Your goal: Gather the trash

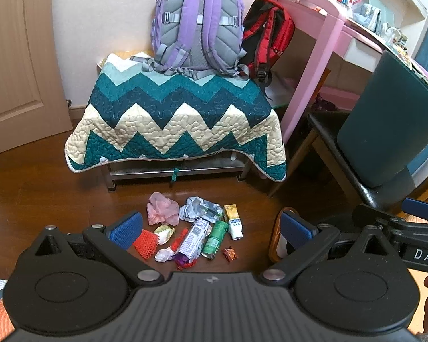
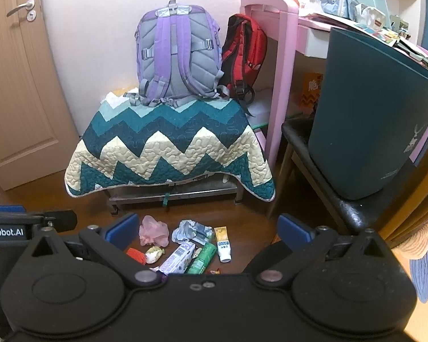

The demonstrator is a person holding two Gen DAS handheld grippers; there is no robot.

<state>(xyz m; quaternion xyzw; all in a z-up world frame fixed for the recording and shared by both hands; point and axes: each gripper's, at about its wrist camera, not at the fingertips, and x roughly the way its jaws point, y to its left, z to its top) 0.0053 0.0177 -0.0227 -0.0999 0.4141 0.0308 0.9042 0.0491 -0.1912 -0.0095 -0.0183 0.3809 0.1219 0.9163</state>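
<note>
Trash point(image 1: 195, 229) lies in a loose cluster on the dark wooden floor point(image 1: 42, 188), just in front of a low bench point(image 1: 174, 171) draped with a teal and cream zigzag quilt point(image 1: 174, 119). Within the pile: a crumpled pink plastic bag point(image 1: 161, 209) at the back left, a crushed silvery wrapper point(image 1: 198, 209) beside it, a white and yellow tube point(image 1: 233, 221) at the right, a green packet point(image 1: 215, 239) next to the tube, a long white and purple wrapper point(image 1: 194, 239), an orange foam net point(image 1: 146, 243) at the left, and a small red candy wrapper point(image 1: 230, 254) at the front right.

Both sets of tongs hover above the pile, touching nothing. The left tongs point(image 1: 211, 229) stand wide apart — blue pads on either side of the trash. The right tongs point(image 2: 208, 232) are likewise spread wide, with the pile seen between them in the right wrist view.

On the quilt, a purple and grey backpack point(image 1: 198, 25) stands upright against the wall, with a red and black backpack point(image 1: 266, 34) just beside it on the right. A pink desk point(image 1: 325, 28) stands to the right of the bench, and a dark teal bin point(image 2: 373, 114) rests on a black chair point(image 2: 322, 176) near it. A wooden door point(image 2: 17, 85) is at the left.
</note>
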